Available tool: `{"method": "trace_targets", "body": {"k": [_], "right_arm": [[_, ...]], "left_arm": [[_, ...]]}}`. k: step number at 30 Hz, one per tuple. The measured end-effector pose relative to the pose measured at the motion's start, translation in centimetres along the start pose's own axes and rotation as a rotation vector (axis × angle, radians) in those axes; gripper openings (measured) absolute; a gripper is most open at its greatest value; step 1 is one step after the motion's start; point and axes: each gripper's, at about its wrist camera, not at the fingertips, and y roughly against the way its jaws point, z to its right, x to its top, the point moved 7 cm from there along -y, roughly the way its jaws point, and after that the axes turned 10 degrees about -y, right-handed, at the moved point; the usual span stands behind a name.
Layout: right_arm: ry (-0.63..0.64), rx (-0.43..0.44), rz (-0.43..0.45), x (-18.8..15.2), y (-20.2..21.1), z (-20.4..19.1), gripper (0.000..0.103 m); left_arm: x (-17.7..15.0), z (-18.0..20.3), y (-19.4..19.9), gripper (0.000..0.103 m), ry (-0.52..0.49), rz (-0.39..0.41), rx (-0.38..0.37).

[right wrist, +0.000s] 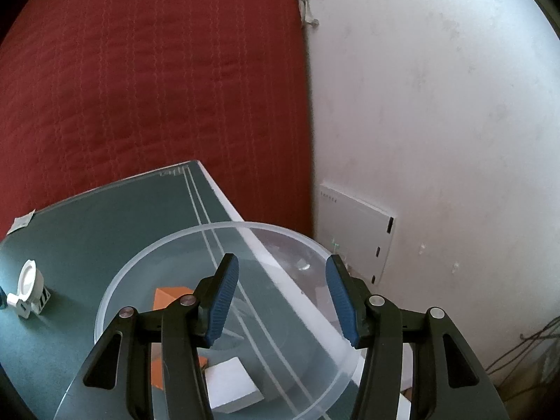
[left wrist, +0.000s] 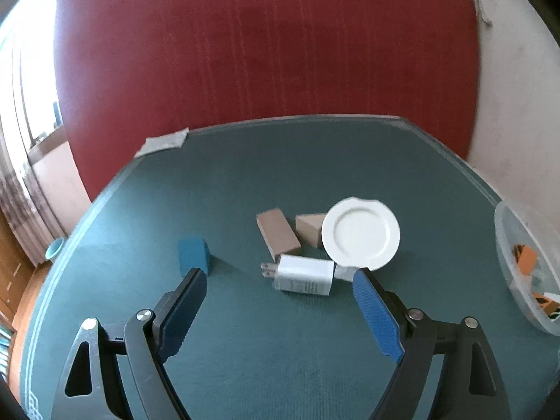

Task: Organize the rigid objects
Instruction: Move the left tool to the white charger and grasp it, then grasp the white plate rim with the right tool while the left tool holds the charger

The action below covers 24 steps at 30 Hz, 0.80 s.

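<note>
Left wrist view: your left tongs (left wrist: 280, 276) hang wide apart over the green table mat (left wrist: 245, 182), nothing between the pads.
Writing: the white charger (left wrist: 304, 277) has small grey print on its side, too fine for you to read.
Charger: lies just ahead of your tongs, prongs pointing left.
White plate (left wrist: 361, 233): tilted, propped just right of the charger, touching the wedge block (left wrist: 309, 229).
Brown block (left wrist: 278, 232): just beyond the charger, beside the wedge.
Blue block (left wrist: 193, 256): left, just beyond your left finger's tip.
Clear bowl (left wrist: 525, 273): far right; orange pieces inside.
Right wrist view: your right tongs (right wrist: 281, 297) stand moderately parted over the bowl, holding nothing.
Bowl contents: orange block (right wrist: 168, 297) and white block (right wrist: 231, 385).
Backdrop: red cloth (left wrist: 262, 42), white wall (right wrist: 437, 105).
</note>
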Motion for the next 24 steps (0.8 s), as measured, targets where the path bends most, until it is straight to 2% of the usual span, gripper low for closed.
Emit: {"method": "trace_targets", "body": {"k": [9,16,19,21,24], "right_arm": [[0.014,-0.001,0.004,0.0,0.6,-0.3,0.054],[0.047,-0.012,0.03,0.0,0.9,-1.3,0.054],[0.068,-0.022,0.05,0.0,1.2,-2.0,0.054],[0.086,-0.028,0.065,-0.1,1.5,-2.5,0.054],[0.116,-0.029,0.091,-0.2,2.2,-3.7,0.054]], "left_arm": [[-0.5,0.2,-3.4,0.088,-0.002,-0.055,-0.012],[-0.4,0.4,-5.1,0.088,0.0,-0.095,-0.062],[-0.8,0.4,-5.9,0.074,0.013,-0.13,-0.106],[-1.0,0.4,-6.3,0.061,0.029,-0.146,-0.145],[-1.0,0.2,-6.2,0.061,0.034,-0.134,-0.164]]}}
